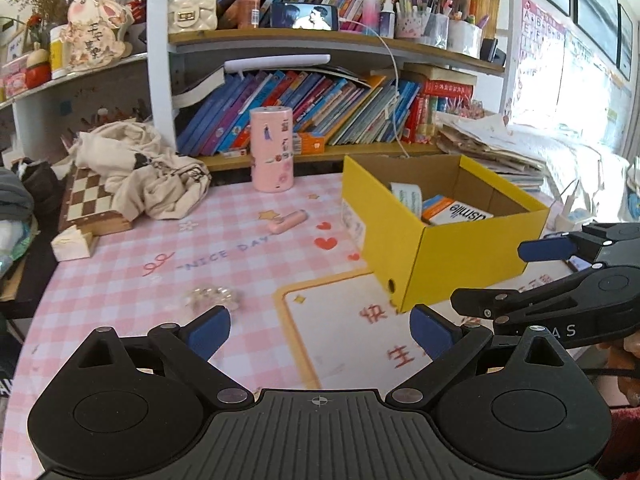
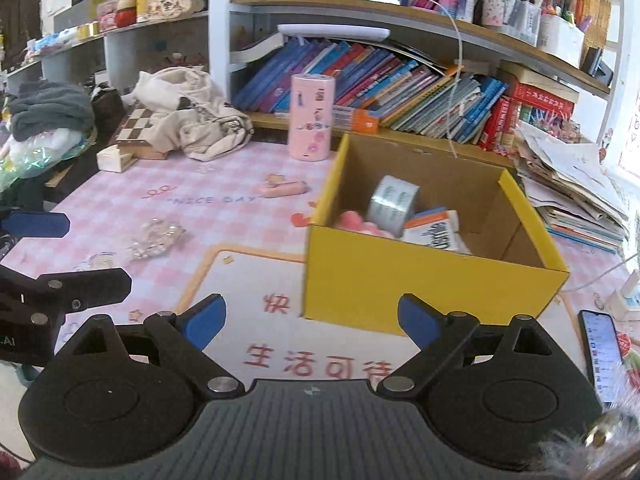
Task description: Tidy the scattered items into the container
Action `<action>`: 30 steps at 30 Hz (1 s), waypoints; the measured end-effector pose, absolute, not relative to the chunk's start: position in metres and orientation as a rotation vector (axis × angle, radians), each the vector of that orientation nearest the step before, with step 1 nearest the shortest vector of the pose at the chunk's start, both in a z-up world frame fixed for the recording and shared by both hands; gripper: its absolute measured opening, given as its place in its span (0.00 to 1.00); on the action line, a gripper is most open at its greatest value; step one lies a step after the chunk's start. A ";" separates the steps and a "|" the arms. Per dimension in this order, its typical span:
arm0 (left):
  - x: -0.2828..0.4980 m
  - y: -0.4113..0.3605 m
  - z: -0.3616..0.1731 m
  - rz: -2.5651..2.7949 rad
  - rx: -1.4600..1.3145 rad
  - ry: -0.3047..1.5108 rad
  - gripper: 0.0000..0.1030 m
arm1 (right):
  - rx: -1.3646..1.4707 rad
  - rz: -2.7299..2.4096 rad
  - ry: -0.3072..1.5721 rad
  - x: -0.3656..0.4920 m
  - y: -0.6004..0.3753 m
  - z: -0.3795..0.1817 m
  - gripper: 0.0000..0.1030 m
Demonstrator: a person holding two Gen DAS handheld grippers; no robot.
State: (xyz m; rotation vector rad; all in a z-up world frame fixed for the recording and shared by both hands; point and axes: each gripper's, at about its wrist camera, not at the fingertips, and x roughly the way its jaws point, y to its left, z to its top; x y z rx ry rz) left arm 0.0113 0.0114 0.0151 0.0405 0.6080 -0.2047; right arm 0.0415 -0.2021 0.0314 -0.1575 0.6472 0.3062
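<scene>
Right claw point(image 2: 312, 320) agape before box rim point(image 2: 432, 246)

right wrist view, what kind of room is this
Probably a child's study desk at home: shelves of leaning picture books, cups of pens, and a pink checked desk mat printed "NICE DAY".

A: Box point(image 2: 432, 284) yellow outside, brown cardboard inside. Table mat point(image 1: 132, 280) pink-and-white check, red hearts.
B: Cylinder point(image 1: 272, 148) pink with stickers. Chessboard point(image 1: 86, 196) brown-and-cream squares. Tape roll point(image 2: 392, 204) grey with green print. Gripper pads point(image 2: 206, 320) blue.
</scene>
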 end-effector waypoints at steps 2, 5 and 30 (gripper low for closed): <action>0.008 0.017 0.014 -0.200 0.045 0.613 0.95 | -0.160 0.317 0.649 0.038 -0.193 0.031 0.91; 0.003 0.026 0.012 -0.191 0.055 0.626 0.95 | -0.163 0.331 0.655 0.035 -0.184 0.030 0.93; -0.009 0.068 0.005 -0.192 0.045 0.646 0.96 | -0.214 0.390 0.659 0.033 -0.125 0.032 0.93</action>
